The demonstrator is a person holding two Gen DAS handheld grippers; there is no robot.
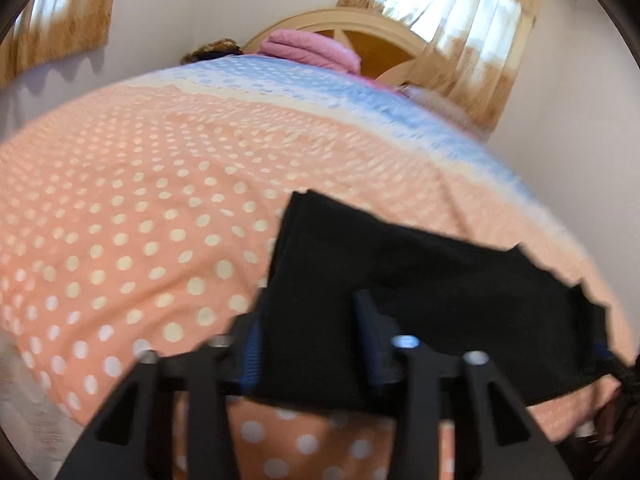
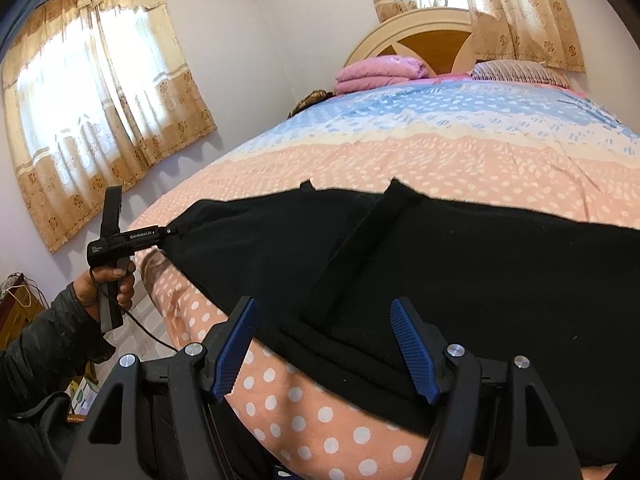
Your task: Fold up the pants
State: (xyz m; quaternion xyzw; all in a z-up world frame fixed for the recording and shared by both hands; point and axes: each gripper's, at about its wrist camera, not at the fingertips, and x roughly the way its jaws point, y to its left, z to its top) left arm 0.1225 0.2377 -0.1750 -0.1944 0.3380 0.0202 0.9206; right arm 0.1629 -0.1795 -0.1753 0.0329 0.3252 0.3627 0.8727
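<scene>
Black pants (image 2: 480,280) lie spread across the near edge of the bed, with one folded layer on top in the middle. My left gripper (image 1: 310,344) is shut on the pants (image 1: 420,272) at their left end, and black cloth fills the gap between its blue pads. In the right wrist view the left gripper (image 2: 170,233) pinches that left corner, held by a person's hand (image 2: 116,280). My right gripper (image 2: 324,348) is open at the pants' near hem, its pads wide apart on either side of the cloth without touching it.
The bed has a peach polka-dot cover (image 2: 320,420) turning blue toward the headboard (image 2: 432,36). A folded pink blanket (image 2: 380,70) and a striped pillow (image 2: 520,72) lie at the head. Curtained windows (image 2: 100,100) are on the walls. A cable hangs from the left gripper.
</scene>
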